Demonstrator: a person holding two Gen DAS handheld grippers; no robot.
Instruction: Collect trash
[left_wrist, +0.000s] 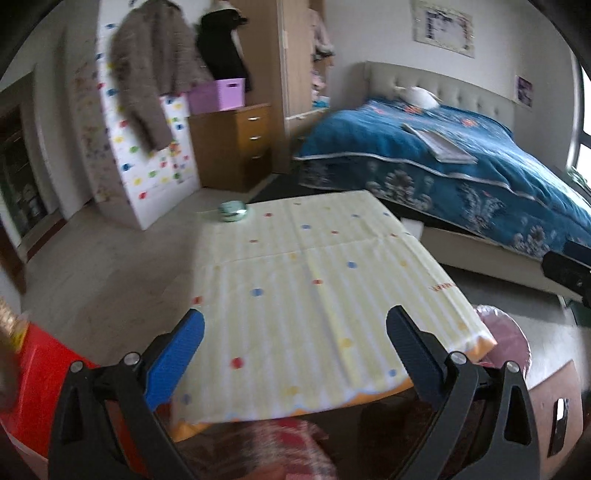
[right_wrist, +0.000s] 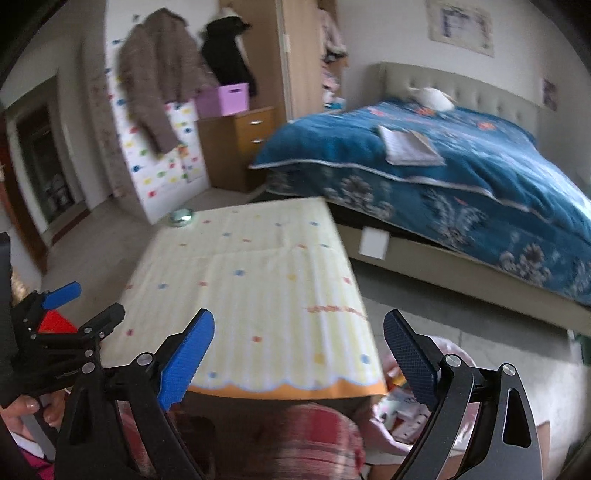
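A small table with a yellow dotted cloth (left_wrist: 306, 280) stands in front of me; it also shows in the right wrist view (right_wrist: 255, 280). A crumpled pale green piece of trash (left_wrist: 233, 211) lies at its far left corner, also seen from the right wrist (right_wrist: 181, 218). My left gripper (left_wrist: 295, 328) is open and empty over the near edge. My right gripper (right_wrist: 299, 332) is open and empty over the near right edge. A pink-lined trash bin (right_wrist: 413, 402) with wrappers sits beside the table's near right corner; its rim shows in the left wrist view (left_wrist: 506, 332).
A bed with a blue quilt (left_wrist: 443, 162) is to the right. A wooden drawer unit (left_wrist: 236, 144) and a dotted cabinet (left_wrist: 155, 162) stand behind. A red box (left_wrist: 40, 376) is at the near left. The left gripper (right_wrist: 70, 314) shows in the right wrist view.
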